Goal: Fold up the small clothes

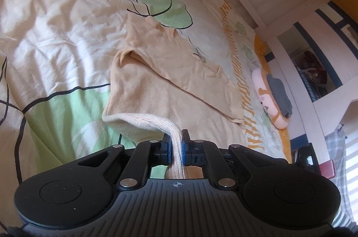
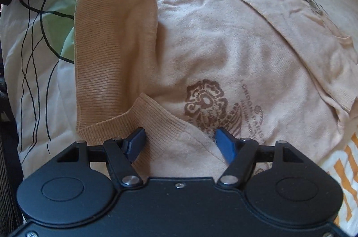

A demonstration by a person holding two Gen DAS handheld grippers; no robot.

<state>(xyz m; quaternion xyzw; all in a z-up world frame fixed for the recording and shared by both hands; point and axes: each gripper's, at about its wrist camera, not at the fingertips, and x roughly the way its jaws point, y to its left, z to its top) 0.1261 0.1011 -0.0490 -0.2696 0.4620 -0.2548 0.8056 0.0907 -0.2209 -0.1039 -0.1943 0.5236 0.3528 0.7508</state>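
On the bed, a cream duvet printed with green leaves and black line-work fills nearly everything you see, with an orange-striped border along its edge. Take the beige sweater as your landmark: it lies spread on the duvet, with a brown floral emblem and some lettering printed on its body. One sleeve is folded diagonally across the sweater's far side. Beyond the sweater's far edge in your left wrist view, a pink plush cushion sits at the side of the bed with a grey folded cloth on top of it. At the sweater's near end, the ribbed hem is lifted off the duvet and runs up to the top of your right wrist view, where the tip of the other tool shows.

Your left gripper is pressed together on that ribbed hem, which passes between its blue pads and hangs out below them. Your right gripper points down over the sweater just below the emblem, jaws spread, pads clear of the fabric; a ribbed cuff lies between the spread fingers, not pinched.
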